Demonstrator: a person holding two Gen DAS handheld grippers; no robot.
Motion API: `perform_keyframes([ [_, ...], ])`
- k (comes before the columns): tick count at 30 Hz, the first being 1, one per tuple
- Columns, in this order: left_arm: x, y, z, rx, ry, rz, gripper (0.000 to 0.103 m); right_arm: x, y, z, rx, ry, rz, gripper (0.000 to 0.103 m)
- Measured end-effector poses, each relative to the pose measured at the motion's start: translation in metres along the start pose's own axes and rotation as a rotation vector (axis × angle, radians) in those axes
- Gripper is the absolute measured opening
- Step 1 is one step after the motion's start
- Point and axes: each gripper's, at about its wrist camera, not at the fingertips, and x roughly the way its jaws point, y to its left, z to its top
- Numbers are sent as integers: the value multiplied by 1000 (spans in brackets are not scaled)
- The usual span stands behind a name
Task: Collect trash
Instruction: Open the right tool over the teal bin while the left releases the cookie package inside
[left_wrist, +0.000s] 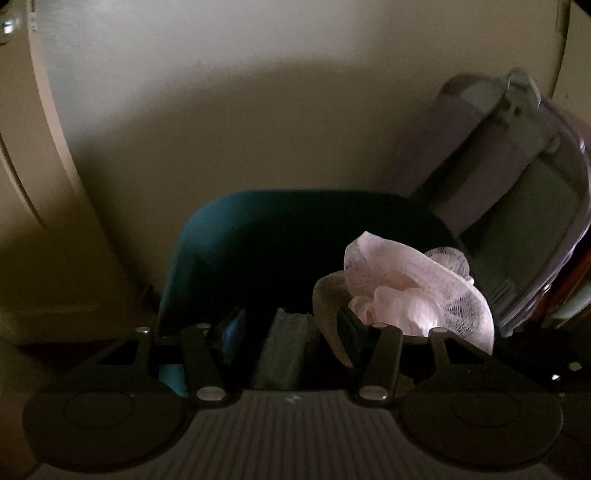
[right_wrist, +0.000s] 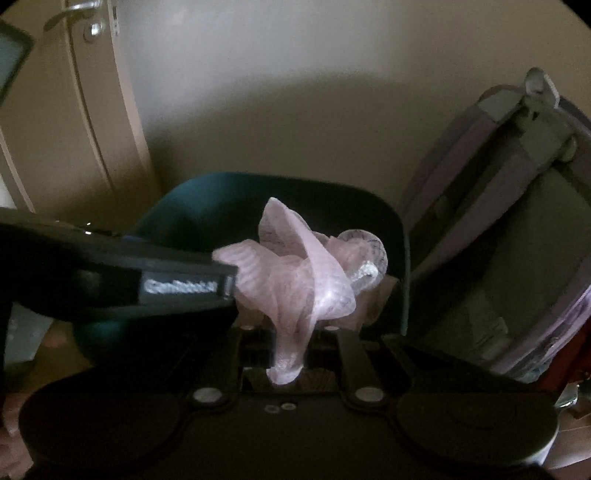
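Pink netting (right_wrist: 295, 273) – (crumpled) – over teal bin (right_wrist: 207, 199)

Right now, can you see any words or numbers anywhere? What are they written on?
One white word on the side of the left gripper, seen from the right wrist: blurred, perhaps "GenRobot", not sure.
No readable text on the pink mesh trash, the teal bin or the grey and lilac bag.
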Motion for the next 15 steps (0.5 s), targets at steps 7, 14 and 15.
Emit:
perform_keyframes([
  [7, 28, -1, -6, 44, 80, 28, 54, 14, 8, -5, -59, 64, 7, 27],
  [14, 30, 2, -15, 64, 94, 42, 60, 10, 15, -13, -116, 66, 30, 57],
  [15, 28, 2, -16, 67, 91, 39, 61, 9, 16, -10, -119, 59, 23, 62],
])
